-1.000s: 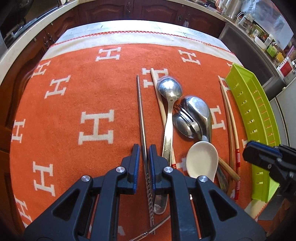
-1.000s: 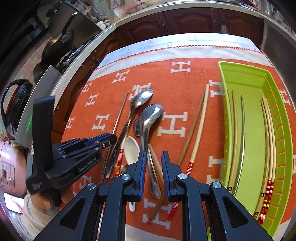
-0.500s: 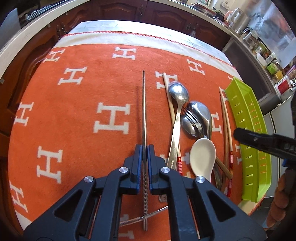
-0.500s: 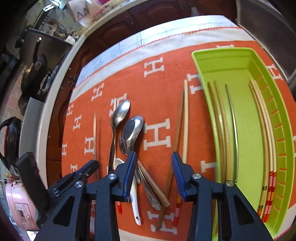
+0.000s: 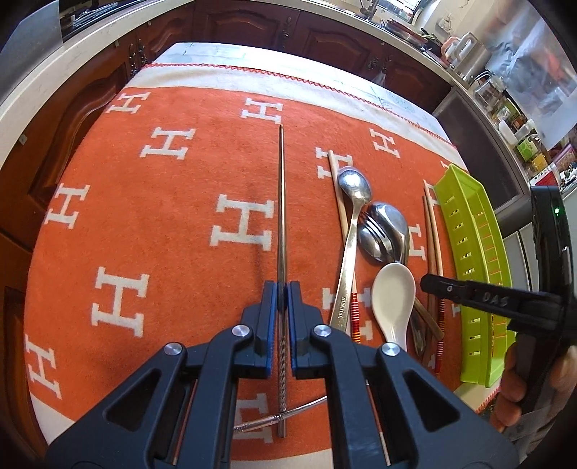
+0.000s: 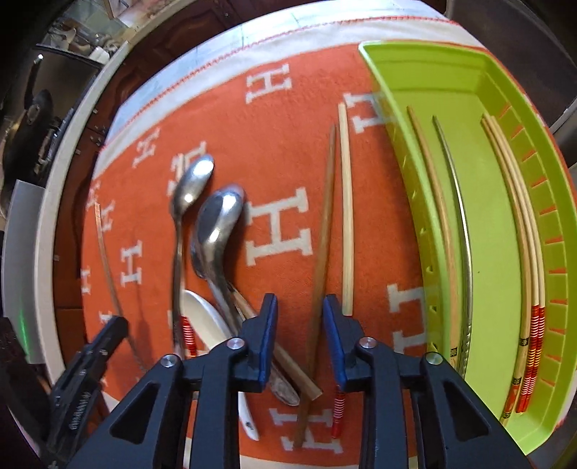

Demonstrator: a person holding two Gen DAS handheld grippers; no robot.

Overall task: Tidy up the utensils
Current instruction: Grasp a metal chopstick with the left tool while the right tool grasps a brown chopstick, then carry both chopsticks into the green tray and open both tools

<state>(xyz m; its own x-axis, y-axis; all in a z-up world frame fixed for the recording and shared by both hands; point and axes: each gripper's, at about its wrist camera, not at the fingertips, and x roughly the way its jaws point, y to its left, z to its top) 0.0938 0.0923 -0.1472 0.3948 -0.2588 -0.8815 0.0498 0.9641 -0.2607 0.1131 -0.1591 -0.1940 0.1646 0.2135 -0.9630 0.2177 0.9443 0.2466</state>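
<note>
My left gripper (image 5: 283, 301) is shut on a long metal chopstick (image 5: 281, 202) and holds it above the orange cloth (image 5: 162, 223). To its right lie metal spoons (image 5: 355, 187), a fork (image 5: 375, 231), a white ceramic spoon (image 5: 393, 299) and wooden chopsticks (image 5: 432, 238). My right gripper (image 6: 299, 335) is open, its fingers on either side of a brown wooden chopstick (image 6: 322, 231), with a pale chopstick (image 6: 346, 202) just right of it. The green tray (image 6: 407, 162) at the right holds several chopsticks (image 6: 526, 245).
A second metal chopstick (image 5: 285, 415) lies across the cloth's near edge under my left gripper. Dark wooden cabinets (image 5: 245, 25) and a counter with jars (image 5: 505, 104) surround the table. Pans (image 6: 39, 108) sit at the left in the right wrist view.
My left gripper closed on the metal chopstick and lifted it. My right gripper opened and moved right over the wooden chopsticks beside the tray.
</note>
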